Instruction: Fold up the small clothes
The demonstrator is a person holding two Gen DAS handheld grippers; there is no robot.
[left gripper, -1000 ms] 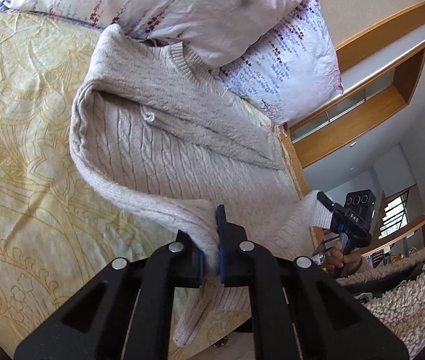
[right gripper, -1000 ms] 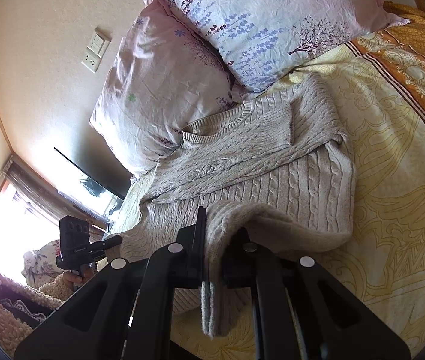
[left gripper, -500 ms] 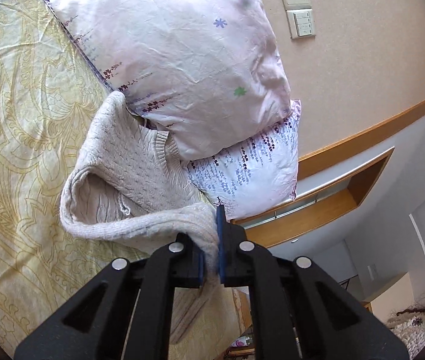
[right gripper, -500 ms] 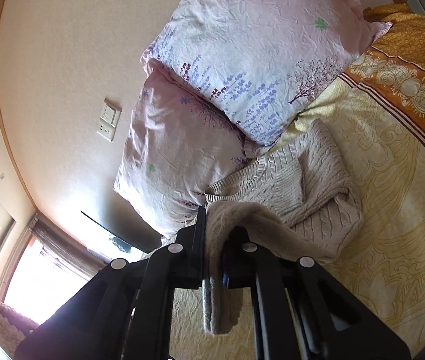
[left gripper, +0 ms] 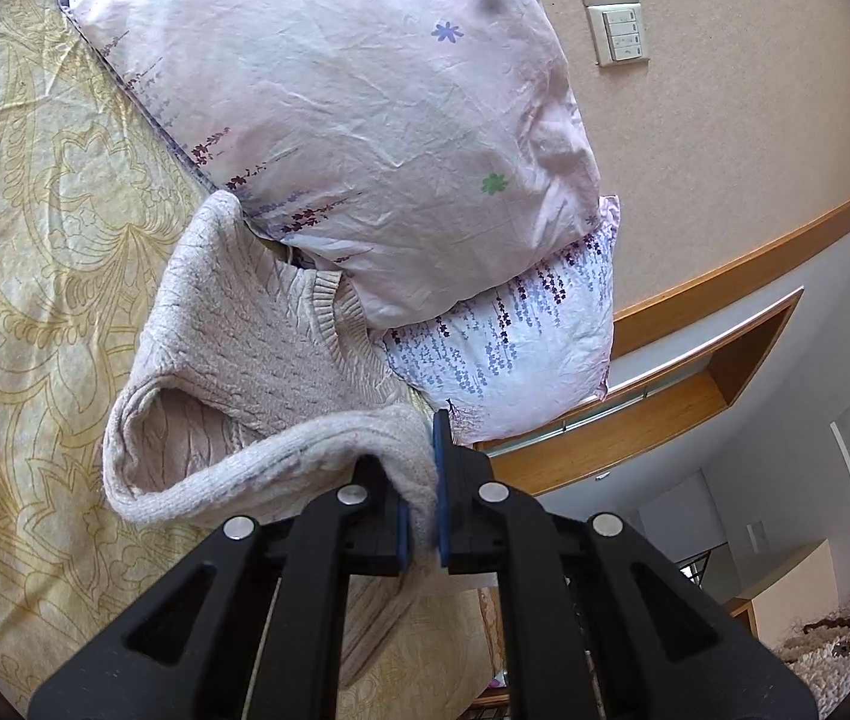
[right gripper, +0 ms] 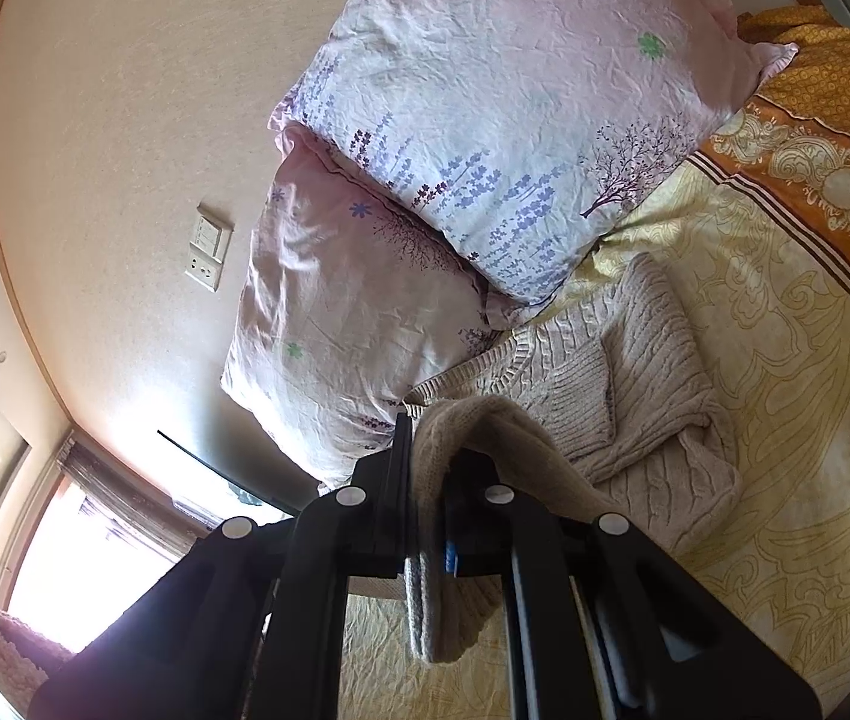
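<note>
The left claw (left gripper: pixel 422 516) was clamped tight on the sweater's (left gripper: pixel 245 336) edge. The right claw (right gripper: pixel 428 510) pinched its other edge. The sweater lay on the yellow bed (left gripper: pixel 35 240), its neck touching the pillows (left gripper: pixel 365 120) by the wall (left gripper: pixel 725 120).

Sweater (left gripper: pixel 257 354): beige cable-knit. Bedsheet (left gripper: pixel 35 240): pale yellow w/ gold paisley; orange border band (right gripper: pixel 833 138) at 2 o'clock in right view. Pillows (left gripper: pixel 353 120): pale pink, purple flower sprigs, green blossom. Grippers (left gripper: pixel 422 516) (right gripper: pixel 428 516): black, blue pads. Wall (left gripper: pixel 725 150): beige.
</note>
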